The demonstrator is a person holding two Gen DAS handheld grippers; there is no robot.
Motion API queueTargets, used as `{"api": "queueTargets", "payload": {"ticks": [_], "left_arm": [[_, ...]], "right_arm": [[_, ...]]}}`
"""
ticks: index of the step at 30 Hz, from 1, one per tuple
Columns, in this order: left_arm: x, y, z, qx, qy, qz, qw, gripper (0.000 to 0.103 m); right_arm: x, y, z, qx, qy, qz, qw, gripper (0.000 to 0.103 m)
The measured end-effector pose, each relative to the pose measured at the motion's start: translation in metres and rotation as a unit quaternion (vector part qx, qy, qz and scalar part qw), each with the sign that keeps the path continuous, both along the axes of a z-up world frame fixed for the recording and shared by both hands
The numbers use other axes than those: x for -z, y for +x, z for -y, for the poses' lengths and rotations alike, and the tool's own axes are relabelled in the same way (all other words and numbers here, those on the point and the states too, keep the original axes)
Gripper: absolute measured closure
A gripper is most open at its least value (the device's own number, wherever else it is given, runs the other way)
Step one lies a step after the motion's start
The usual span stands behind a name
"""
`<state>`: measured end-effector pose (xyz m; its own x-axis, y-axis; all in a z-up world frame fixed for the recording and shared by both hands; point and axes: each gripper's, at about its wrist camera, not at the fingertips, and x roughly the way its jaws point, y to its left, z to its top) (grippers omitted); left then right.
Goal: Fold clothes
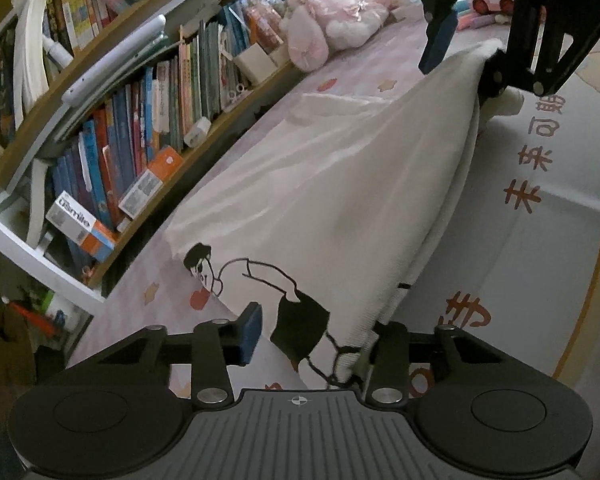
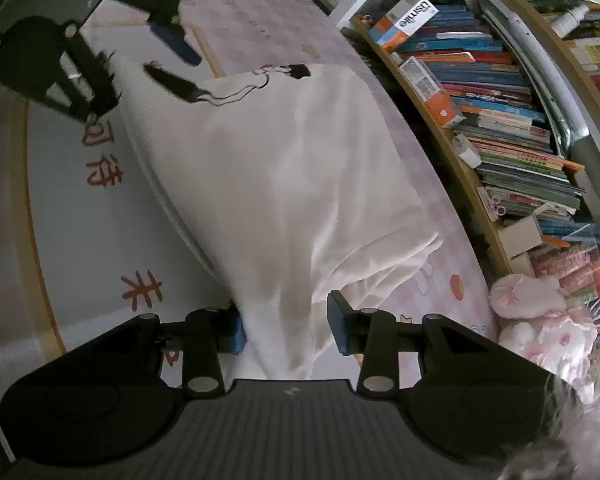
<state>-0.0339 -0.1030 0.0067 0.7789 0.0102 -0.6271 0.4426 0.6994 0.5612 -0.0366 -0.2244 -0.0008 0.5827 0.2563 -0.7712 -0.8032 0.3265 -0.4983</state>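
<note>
On the pink patterned bed sheet point(image 1: 140, 316) beside a crammed bookshelf point(image 1: 112, 128) lies a soft white T-shirt point(image 1: 320, 184) with a black line-drawn figure, folded lengthwise; left claw point(image 1: 312, 340) and right claw point(image 2: 288, 328), angled downward, stand released, parted around opposite ends

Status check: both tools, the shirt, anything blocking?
Left tool open, right tool open, shirt edge between each pair. White shirt folded over on bed. Plush toy beside shirt, not blocking.

Home bedroom: bookshelf point(image 1: 112, 128), plush toy point(image 1: 332, 16), patterned bedsheet point(image 1: 540, 240).
</note>
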Motion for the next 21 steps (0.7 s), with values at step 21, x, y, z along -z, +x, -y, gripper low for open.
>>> {"api": "queueTargets", "payload": {"ticks": [21], "left_arm": [[-0.0040, -0.0001, -0.0017, 0.037, -0.019, -0.048, 0.9980, 0.094]], "right_arm": [[0.0071, -0.0043, -0.0036, -0.022, -0.027, -0.022, 0.999, 0.087]]}}
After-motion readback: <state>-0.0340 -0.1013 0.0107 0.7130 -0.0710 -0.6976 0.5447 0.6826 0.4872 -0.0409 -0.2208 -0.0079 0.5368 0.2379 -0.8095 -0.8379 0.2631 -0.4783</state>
